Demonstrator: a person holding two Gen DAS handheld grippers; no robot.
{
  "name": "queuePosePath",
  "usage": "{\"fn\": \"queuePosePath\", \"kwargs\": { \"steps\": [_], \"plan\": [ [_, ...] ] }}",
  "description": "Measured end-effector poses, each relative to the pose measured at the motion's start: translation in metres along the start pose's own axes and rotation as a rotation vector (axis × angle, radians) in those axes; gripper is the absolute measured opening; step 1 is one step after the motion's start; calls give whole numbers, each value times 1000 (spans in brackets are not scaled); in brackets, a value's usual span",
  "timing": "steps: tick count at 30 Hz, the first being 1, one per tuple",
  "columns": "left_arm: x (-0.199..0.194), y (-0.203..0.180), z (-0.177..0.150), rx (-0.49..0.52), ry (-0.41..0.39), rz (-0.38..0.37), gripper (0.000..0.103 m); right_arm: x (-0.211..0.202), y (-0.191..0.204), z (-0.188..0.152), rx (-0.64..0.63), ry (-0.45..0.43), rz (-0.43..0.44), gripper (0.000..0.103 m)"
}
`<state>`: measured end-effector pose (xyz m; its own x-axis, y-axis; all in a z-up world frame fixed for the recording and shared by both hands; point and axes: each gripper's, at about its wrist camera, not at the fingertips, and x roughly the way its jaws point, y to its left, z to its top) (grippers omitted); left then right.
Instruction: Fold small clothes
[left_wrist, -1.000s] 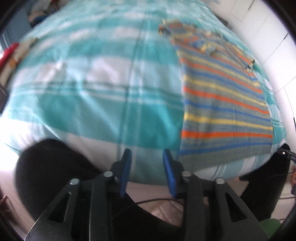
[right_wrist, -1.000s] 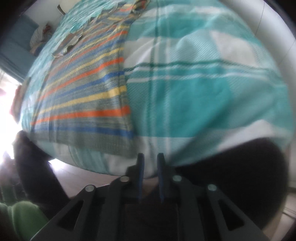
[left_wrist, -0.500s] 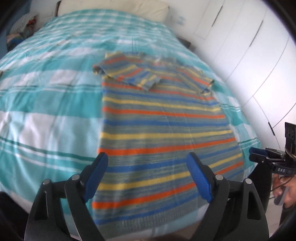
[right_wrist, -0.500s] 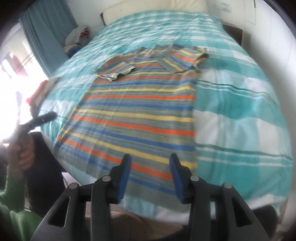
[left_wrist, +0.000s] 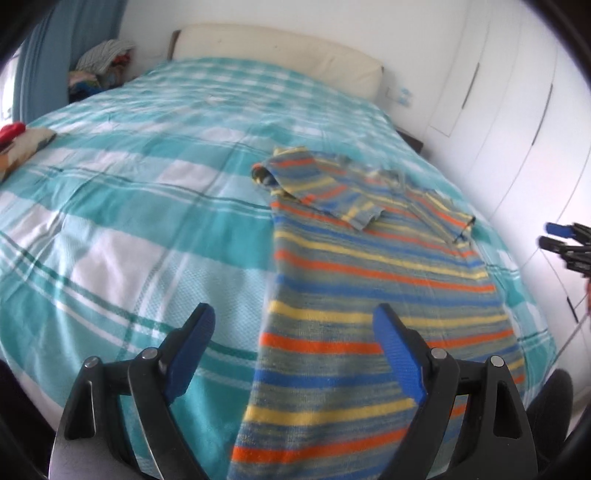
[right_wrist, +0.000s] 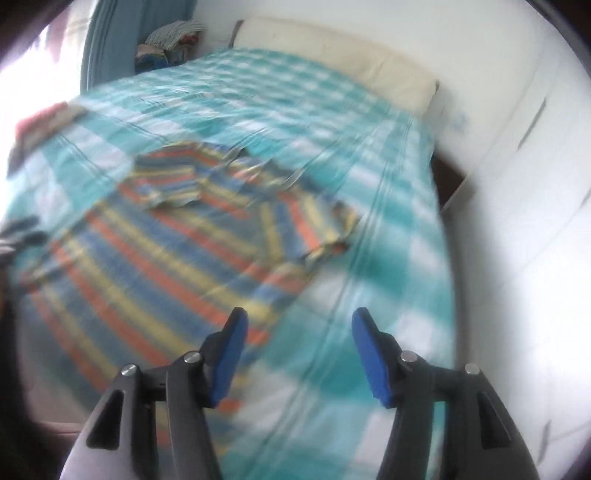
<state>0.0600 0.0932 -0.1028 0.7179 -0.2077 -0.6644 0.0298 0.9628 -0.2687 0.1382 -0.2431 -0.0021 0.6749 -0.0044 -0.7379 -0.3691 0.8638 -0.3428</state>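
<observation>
Left wrist view: left gripper (left_wrist: 293, 336) wide, nothing gripped | right gripper (right_wrist: 297, 341) just been opening, nothing between the pads | striped shirt (left_wrist: 369, 295) flat on the teal checked bed (left_wrist: 147, 184), sleeves folded in

The bed (left_wrist: 155, 206) is covered by a teal and white checked spread. A striped shirt (left_wrist: 362, 295) is laid flat on it, sleeves folded in, with a cream pillow (left_wrist: 280, 55) seen at the head.
</observation>
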Motion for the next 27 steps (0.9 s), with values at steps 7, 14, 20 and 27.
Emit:
{"fn": "queuePosePath", "kwargs": {
  "steps": [7,14,20,27],
  "plan": [
    [8,8,-5,14,5,103,89,127,38,39,-26,27,265,57],
    [19,4,-9,41,37,138,89,206,3,39,238,102,267,4],
    [21,8,-9,12,58,117,89,148,-158,-31,774,-49,216,4],
    [29,9,-11,-34,100,69,89,125,-245,-154,1152,-29,227,5]
  ]
}}
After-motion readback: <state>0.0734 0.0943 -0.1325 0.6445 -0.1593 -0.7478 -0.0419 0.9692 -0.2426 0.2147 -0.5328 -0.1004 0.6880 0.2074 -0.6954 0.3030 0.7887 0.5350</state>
